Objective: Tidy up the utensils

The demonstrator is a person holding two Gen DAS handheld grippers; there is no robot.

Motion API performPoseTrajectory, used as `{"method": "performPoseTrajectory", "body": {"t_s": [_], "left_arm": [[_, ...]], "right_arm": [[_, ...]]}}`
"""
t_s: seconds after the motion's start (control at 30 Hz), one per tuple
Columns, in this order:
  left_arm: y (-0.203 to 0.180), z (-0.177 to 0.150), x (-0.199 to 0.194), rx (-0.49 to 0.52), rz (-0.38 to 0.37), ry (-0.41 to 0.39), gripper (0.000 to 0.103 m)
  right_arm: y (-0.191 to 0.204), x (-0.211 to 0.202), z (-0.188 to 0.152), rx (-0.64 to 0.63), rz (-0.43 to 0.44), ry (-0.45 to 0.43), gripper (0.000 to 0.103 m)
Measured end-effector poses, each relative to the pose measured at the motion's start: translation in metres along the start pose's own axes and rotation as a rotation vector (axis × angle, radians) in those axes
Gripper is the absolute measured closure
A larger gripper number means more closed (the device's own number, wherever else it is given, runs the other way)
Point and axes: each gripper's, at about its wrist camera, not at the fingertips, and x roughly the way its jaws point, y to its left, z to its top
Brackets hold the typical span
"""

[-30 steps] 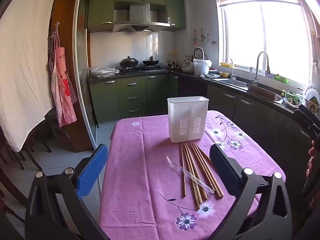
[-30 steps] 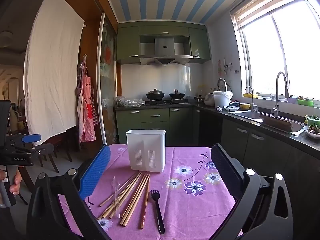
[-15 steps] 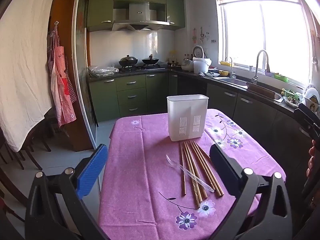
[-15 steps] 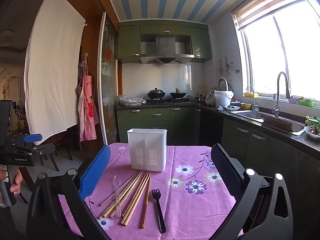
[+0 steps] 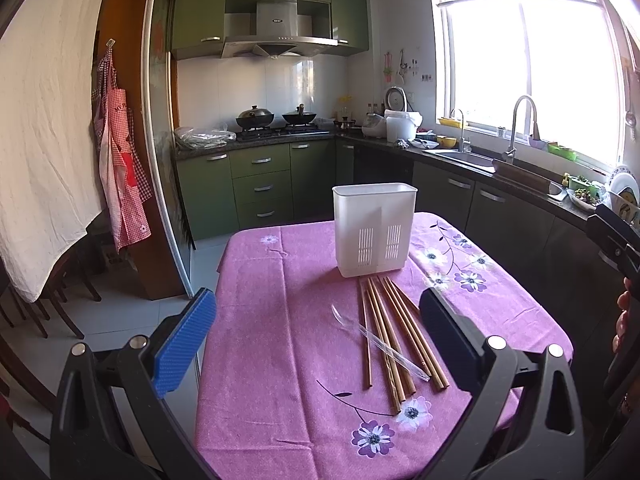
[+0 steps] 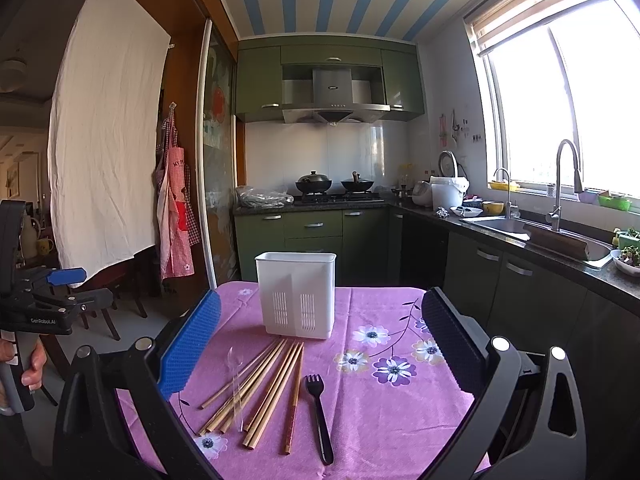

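A table draped in a purple floral tablecloth (image 5: pixel 280 320) fills the lower middle of both wrist views, with green kitchen cabinets (image 5: pixel 260 188) behind it at 12 o'clock and a sink counter (image 6: pixel 520 228) running off toward 3 o'clock.

The left gripper (image 5: pixel 316 332) hangs over the near edge of the table, its jaws spread wide with nothing between them; one pad is blue, the other black. The right gripper (image 6: pixel 320 344) sits likewise above the near edge, jaws wide apart and empty. In the right wrist view the left gripper also shows at 9 o'clock, gripped by the person's hand (image 6: pixel 34 364).

A white plastic utensil holder (image 5: pixel 374 230) stands upright near the table's middle, at 12 o'clock from the loose utensils, with slotted vents low on its front.

Just in front of the holder, a loose bundle of wooden chopsticks (image 5: pixel 394 336) lies flat on the cloth, the far ends close to the holder's base and fanning slightly toward the near edge. One darker chopstick (image 6: pixel 295 396) lies at the bundle's 3 o'clock side in the right wrist view.

A clear plastic spoon (image 5: pixel 376 336) lies slantwise across the bundle, touching the sticks.

A black plastic fork (image 6: pixel 318 416) lies flat at 3 o'clock of the chopsticks, just beside them, tines pointing toward the holder.
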Motion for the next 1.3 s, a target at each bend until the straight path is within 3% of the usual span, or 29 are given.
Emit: {"method": "performPoseTrajectory", "body": {"t_s": [1.3], "left_arm": [[-0.001, -0.005, 0.008, 0.008, -0.004, 0.016, 0.006]], "right_arm": [[0.000, 0.010, -0.005, 0.004, -0.001, 0.025, 0.004]]}}
